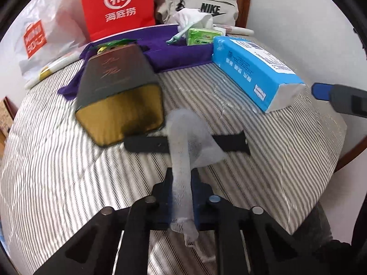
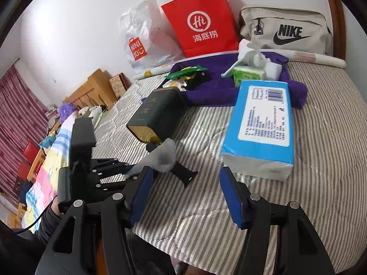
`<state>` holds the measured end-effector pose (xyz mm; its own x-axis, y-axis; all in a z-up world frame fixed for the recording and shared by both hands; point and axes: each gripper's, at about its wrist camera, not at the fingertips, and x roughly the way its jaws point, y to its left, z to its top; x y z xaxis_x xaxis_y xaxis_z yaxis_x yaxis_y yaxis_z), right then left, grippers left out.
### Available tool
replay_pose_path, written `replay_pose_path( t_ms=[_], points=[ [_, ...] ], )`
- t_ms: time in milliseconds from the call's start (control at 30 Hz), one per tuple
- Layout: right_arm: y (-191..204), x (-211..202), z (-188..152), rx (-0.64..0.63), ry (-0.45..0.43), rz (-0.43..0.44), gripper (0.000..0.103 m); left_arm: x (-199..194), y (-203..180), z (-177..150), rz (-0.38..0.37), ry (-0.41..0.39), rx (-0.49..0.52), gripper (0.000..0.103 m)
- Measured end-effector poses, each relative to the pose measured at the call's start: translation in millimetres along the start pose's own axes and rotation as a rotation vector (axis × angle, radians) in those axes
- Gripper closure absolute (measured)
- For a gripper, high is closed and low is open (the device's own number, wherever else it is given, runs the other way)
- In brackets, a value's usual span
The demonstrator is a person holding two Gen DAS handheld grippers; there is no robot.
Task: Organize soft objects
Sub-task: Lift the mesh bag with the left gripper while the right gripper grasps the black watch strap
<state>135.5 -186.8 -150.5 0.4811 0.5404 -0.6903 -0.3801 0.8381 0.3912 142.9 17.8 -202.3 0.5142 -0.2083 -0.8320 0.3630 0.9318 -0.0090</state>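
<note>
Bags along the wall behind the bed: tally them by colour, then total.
Red: 1, the red paper bag
White: 1, the white plastic bag
Beige: 1, the beige Nike bag
Total: 3

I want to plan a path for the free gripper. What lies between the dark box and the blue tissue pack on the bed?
Mostly bare striped bedcover; the right wrist view shows it between the dark box and the blue tissue pack.
</note>
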Motion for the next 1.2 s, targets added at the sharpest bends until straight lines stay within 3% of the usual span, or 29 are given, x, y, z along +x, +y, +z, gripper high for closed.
replay_pose_path(
  t_ms=[300, 533, 833, 900, 1000, 1200],
  points=[
    [28, 47, -7, -0.123, 0.095, -0.015, 0.043, -23, 41, -25, 0.146, -0.012, -0.021, 0.091],
    [48, 83, -5, -0.267, 0.082, -0.051, 0.044, -19, 71, -30, 0.125, -0.007, -0.117, 0.090],
    [50, 129, 2, -0.350, 0.164, -0.090, 0.059, -17, 92, -32, 0.007, -0.026, -0.233, 0.090],
    [57, 130, -2, -0.397, 0.148, -0.103, 0.062, -17, 96, -32, -0.015, -0.027, -0.254, 0.090],
    [65, 130, -9, -0.472, 0.140, -0.155, 0.074, -17, 101, -33, -0.051, -0.031, -0.288, 0.090],
    [51, 115, -16, -0.386, 0.167, -0.132, 0.078, -17, 105, -35, -0.078, -0.036, -0.325, 0.090]
  ],
)
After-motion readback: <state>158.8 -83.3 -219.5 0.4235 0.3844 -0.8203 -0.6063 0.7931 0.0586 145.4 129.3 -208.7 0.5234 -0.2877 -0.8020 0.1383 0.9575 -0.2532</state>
